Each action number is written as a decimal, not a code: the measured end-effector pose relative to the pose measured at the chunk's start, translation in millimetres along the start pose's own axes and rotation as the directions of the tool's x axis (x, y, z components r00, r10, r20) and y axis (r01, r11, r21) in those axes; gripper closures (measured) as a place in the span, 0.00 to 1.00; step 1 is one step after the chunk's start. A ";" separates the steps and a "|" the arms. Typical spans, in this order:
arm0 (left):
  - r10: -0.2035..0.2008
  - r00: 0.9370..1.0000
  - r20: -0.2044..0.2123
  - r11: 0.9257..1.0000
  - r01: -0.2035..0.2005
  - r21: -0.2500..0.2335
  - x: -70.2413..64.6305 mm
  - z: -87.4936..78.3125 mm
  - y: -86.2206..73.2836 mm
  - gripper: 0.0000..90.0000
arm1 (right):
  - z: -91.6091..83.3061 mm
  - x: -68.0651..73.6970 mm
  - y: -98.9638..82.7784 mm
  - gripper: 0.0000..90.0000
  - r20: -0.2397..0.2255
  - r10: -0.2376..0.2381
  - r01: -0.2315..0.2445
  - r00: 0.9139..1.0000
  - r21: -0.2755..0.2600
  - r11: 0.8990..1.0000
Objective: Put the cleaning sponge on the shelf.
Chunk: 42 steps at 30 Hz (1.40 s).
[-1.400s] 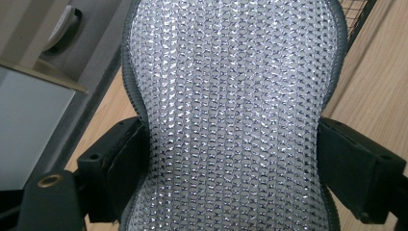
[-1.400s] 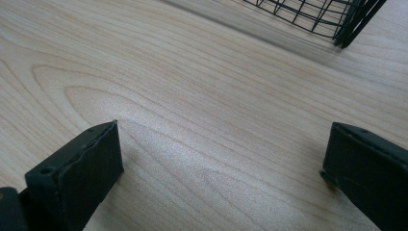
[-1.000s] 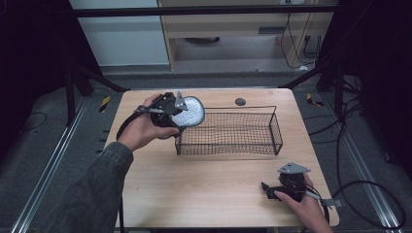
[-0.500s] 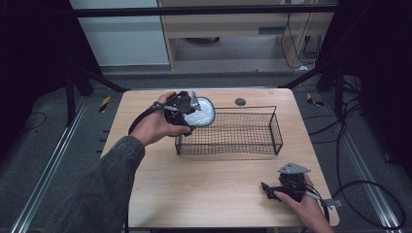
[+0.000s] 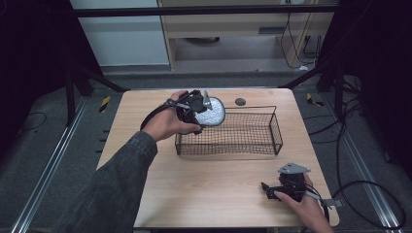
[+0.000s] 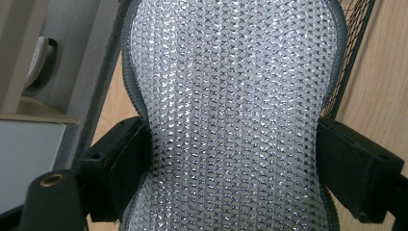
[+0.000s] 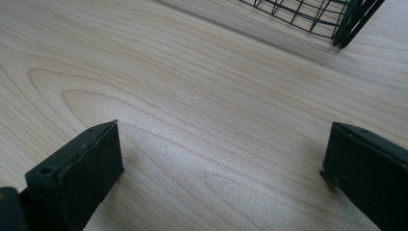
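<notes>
Upper centre of the high view, left gripper (image 5: 201, 110) clenched on silver mesh pad (image 5: 210, 113) over basket (image 5: 228, 145) corner: carry step, next lower and release; right gripper (image 5: 277, 188) jaws released, idle on counter (image 5: 214, 194).

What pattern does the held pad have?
Silvery-white woven mesh pad with a grey border; the left gripper view shows it best.

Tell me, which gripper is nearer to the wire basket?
Left. The left gripper holds a silver mesh pad at the wire basket's left end. The right gripper rests near the table's front edge, apart from it.

Silver-white mesh pad (image 6: 231, 115), black wire basket (image 5: 228, 133), pale wood table (image 5: 209, 189).
</notes>
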<state>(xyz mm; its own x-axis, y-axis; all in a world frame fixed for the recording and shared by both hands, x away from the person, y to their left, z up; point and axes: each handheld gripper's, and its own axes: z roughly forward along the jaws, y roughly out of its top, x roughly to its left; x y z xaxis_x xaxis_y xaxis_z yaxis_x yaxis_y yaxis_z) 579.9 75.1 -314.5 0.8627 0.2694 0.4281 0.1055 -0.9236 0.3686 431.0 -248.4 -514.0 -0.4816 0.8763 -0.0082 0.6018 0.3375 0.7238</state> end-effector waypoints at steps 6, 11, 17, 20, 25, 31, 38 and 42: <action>0.007 1.000 0.004 1.000 -0.007 -0.006 0.1 6.3 3.5 0.16 | -0.4 0.1 0.1 0.00 0.001 0.001 -0.001 1.000 0.004 1.000; 0.018 1.000 0.011 1.000 -0.018 -0.010 0.0 13.5 7.4 0.16 | -0.3 0.1 0.1 0.00 0.001 0.001 -0.001 1.000 0.003 1.000; 0.037 0.999 0.020 0.999 -0.038 0.004 -2.6 23.6 11.1 0.17 | -0.3 -0.2 0.1 0.00 0.001 -0.001 0.001 1.000 0.003 1.000; 0.042 0.999 0.026 0.999 -0.042 0.006 -3.4 26.8 12.3 0.17 | -0.2 -0.2 0.2 0.00 0.001 -0.002 0.002 1.000 0.002 1.000; 0.046 0.999 0.028 0.999 -0.047 0.008 -5.4 32.4 12.6 0.17 | -0.2 -0.2 0.2 0.00 0.001 -0.001 0.001 1.000 0.003 1.000; 0.064 0.998 0.021 0.998 -0.064 0.020 -8.6 37.3 12.7 0.17 | -0.1 -0.2 0.3 0.00 0.001 -0.002 0.002 1.000 0.002 1.000; 0.083 0.996 0.021 0.996 -0.083 0.033 -13.8 46.5 9.7 0.17 | -0.1 -0.1 0.3 0.00 0.000 -0.001 0.001 1.000 0.003 1.000; 0.092 0.996 0.017 0.995 -0.093 0.037 -15.3 49.4 8.2 0.16 | -0.1 -0.1 0.3 0.00 0.000 -0.001 0.001 1.000 0.003 1.000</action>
<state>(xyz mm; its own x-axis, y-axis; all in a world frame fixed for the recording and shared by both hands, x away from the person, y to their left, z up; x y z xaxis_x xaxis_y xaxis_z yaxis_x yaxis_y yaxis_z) 592.0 49.9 -358.8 0.8770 0.1783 0.4461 0.0430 -0.9540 0.2968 431.2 -248.4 -513.8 -0.4819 0.8762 -0.0088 0.6034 0.3391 0.7218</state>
